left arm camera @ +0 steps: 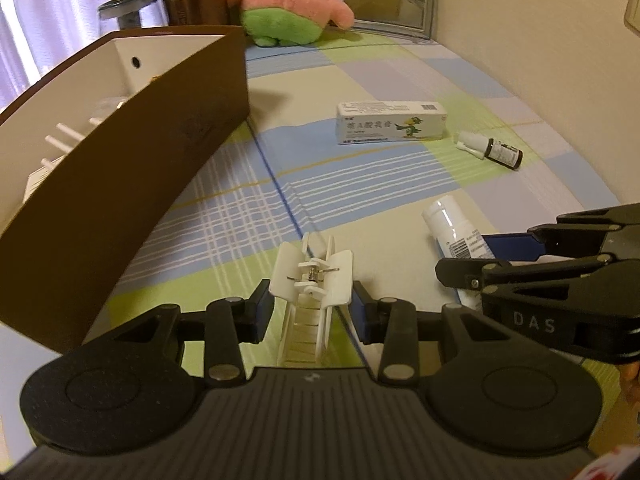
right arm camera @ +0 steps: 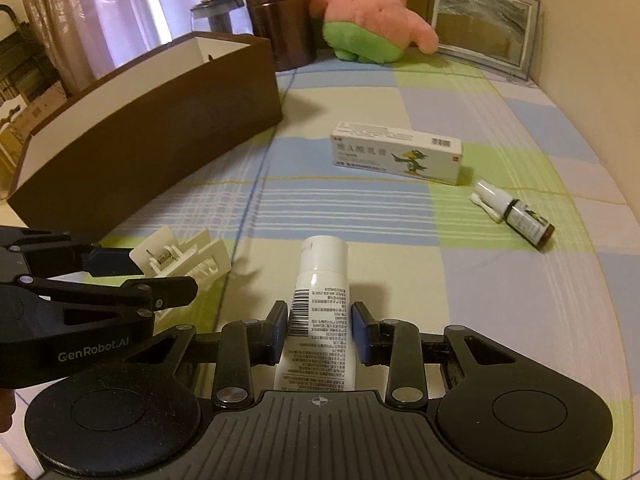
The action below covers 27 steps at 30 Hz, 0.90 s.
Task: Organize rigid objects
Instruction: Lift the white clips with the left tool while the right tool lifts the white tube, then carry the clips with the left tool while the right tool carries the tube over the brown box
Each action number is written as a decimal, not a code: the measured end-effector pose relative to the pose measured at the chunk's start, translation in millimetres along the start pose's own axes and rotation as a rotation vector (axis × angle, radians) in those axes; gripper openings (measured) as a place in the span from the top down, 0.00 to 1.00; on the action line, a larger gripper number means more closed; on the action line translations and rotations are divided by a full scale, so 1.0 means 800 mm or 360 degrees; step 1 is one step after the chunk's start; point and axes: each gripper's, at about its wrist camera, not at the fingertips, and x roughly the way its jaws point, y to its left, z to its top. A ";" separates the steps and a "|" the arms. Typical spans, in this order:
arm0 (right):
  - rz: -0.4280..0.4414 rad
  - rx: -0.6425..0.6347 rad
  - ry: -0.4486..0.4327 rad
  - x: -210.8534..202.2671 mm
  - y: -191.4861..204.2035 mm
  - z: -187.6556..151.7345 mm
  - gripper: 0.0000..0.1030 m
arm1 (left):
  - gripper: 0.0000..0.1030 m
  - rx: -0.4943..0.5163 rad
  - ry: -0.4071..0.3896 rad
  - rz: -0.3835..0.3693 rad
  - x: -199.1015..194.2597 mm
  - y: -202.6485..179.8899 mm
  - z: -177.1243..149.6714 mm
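Black left tool (left arm camera: 312, 312) and right tool (right arm camera: 320, 330), blue pads, silver screws

A pink starfish plush (right arm camera: 374, 16) sits at the counter's (right arm camera: 500, 280) far end. Beside it lean a framed picture (right arm camera: 482, 26) and a brown canister (right arm camera: 280, 20).

1. the hair clip (left arm camera: 311, 280) lies on the tablecloth (left arm camera: 380, 76), between the fingers of the left gripper (left arm camera: 312, 312).
2. to its right lies the tube (right arm camera: 320, 300), lengthwise between the fingers of the right gripper (right arm camera: 320, 334).
3. left of both stands the open box (right arm camera: 160, 128), with things lying inside it.
4. farther back, mid-table, the carton (right arm camera: 396, 152) lies flat.
5. just right of the carton, nearer, the small bottle (right arm camera: 516, 214) lies on its side.
6. at the far edge, the plush toy (right arm camera: 372, 20) sits between the canister (right arm camera: 280, 20) on its left and the picture frame (right arm camera: 484, 26) on its right.
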 end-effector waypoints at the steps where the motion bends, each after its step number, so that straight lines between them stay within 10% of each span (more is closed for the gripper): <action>1: 0.0008 -0.0005 -0.0004 -0.001 0.002 0.001 0.70 | 0.66 -0.0007 -0.0006 0.0003 -0.003 0.003 -0.001; 27: 0.0343 -0.0234 -0.0116 -0.021 0.093 0.090 0.70 | 0.66 -0.0265 -0.0269 0.0174 -0.101 0.082 0.026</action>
